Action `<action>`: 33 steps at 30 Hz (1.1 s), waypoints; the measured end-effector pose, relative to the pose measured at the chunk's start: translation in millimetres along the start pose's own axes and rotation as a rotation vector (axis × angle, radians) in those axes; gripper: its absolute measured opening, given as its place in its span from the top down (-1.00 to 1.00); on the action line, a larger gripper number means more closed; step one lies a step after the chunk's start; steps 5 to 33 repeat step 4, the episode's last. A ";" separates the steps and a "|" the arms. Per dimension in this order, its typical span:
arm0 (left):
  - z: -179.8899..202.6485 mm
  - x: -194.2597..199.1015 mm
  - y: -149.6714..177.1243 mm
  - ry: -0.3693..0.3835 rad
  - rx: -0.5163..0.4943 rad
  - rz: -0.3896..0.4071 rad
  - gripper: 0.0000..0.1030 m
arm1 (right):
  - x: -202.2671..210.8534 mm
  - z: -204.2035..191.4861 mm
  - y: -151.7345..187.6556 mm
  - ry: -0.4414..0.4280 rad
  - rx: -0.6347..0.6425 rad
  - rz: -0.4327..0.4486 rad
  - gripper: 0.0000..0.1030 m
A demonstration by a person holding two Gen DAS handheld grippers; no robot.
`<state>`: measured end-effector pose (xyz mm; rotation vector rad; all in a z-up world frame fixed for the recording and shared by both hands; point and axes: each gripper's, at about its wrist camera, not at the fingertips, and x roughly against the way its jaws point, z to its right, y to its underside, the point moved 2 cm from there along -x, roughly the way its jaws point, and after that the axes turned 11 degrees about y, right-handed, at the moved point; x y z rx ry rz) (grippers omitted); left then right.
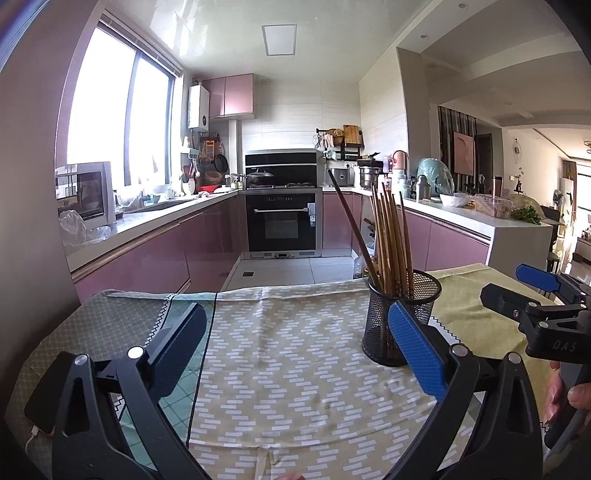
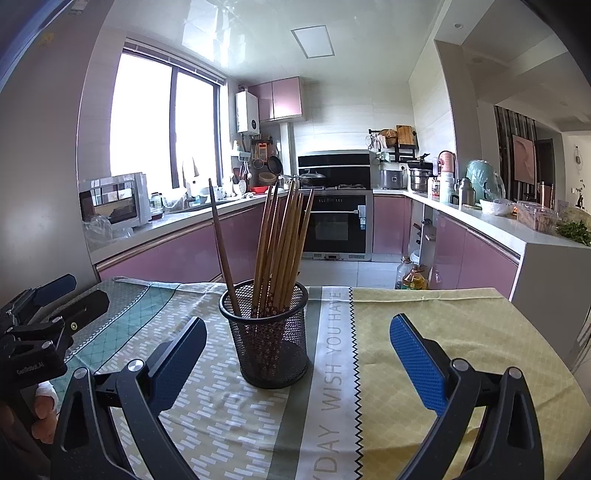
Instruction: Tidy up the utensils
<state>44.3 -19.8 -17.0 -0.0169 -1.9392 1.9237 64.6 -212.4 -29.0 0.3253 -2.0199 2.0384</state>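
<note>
On tablecloth (image 2: pixel 424 317): mesh cup (image 2: pixel 269 343) hides chopsticks' (image 2: pixel 284 240) lower ends; both tongs (image 1: pixel 295 347) (image 2: pixel 295 347) spread, empty.

Daylight floods in through the large dark-framed window (image 1: pixel 118 110) at the left and blows it out to plain white. The glossy white ceiling (image 2: pixel 236 33) carries soft glare. Both fisheye views bend straight lines hard near the rim, with dark vignetted corners. The patterned tablecloth (image 2: pixel 424 317) is evenly lit, shadows faint; focus stays reasonably sharp.
</note>
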 end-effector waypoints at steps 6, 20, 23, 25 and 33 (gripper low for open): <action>-9.0 -8.6 3.5 0.018 0.032 -0.050 -0.89 | -20.9 21.7 5.5 0.015 -0.012 -0.105 -0.87; -9.0 -8.6 3.5 0.018 0.032 -0.050 -0.89 | -20.9 21.7 5.5 0.015 -0.012 -0.105 -0.87; -9.0 -8.6 3.5 0.018 0.032 -0.050 -0.89 | -20.9 21.7 5.5 0.015 -0.012 -0.105 -0.87; -9.0 -8.6 3.5 0.018 0.032 -0.050 -0.89 | -20.9 21.7 5.5 0.015 -0.012 -0.105 -0.87; -9.0 -8.6 3.5 0.018 0.032 -0.050 -0.89 | -20.9 21.7 5.5 0.015 -0.012 -0.105 -0.87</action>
